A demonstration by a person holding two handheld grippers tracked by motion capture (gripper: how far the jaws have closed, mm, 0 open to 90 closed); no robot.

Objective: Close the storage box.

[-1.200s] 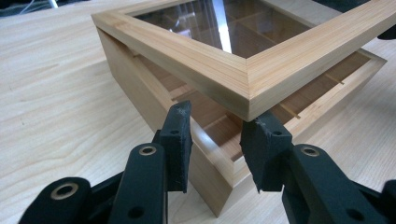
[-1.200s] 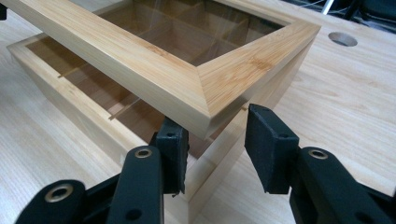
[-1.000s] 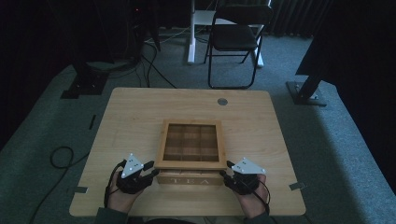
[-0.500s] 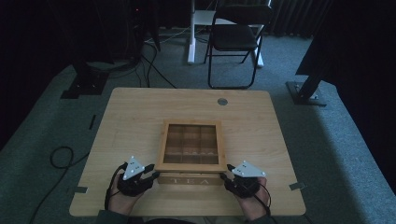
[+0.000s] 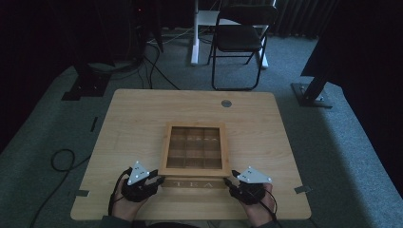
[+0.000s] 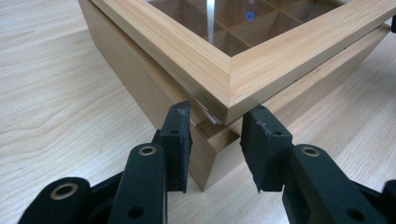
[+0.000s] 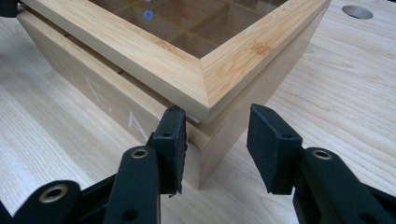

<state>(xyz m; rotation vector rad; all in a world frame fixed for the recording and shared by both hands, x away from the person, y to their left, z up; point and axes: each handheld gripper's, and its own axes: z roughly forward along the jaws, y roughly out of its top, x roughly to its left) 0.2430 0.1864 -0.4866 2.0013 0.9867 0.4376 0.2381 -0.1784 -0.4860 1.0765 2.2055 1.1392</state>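
Left gripper: my left gripper (image 5: 153, 179) sits at the near left corner of the box. Its two black jaws stand apart with the lid's corner between them. I cannot tell if the pads press on the wood.

Box: the square, light wooden tea box (image 5: 192, 182) with a glass-window lid (image 5: 194, 148) stands in the middle of the near half of the pale wooden table (image 5: 133, 118). Its front wall, with the word TEA on it, faces me and runs from one gripper to the other.

Lid: in both gripper views the lid (image 6: 243, 70) sits a little above the box wall at the near corners, with a thin gap under it. It looks lifted at the front.

Right gripper: my right gripper (image 5: 232, 183) sits at the near right corner. Its jaws stand apart around that corner (image 7: 205, 116), and the right jaw looks clear of the wood.

What the next move turns on: the lid lies just ahead of both grippers, and both are equally near. I think both must rise together so the lid tips back evenly.

Other things: a small round grey hole cover (image 5: 226, 103) lies far back on the table. A black folding chair (image 5: 240, 38) stands on the floor behind.

In the way: I see nothing close to the box.
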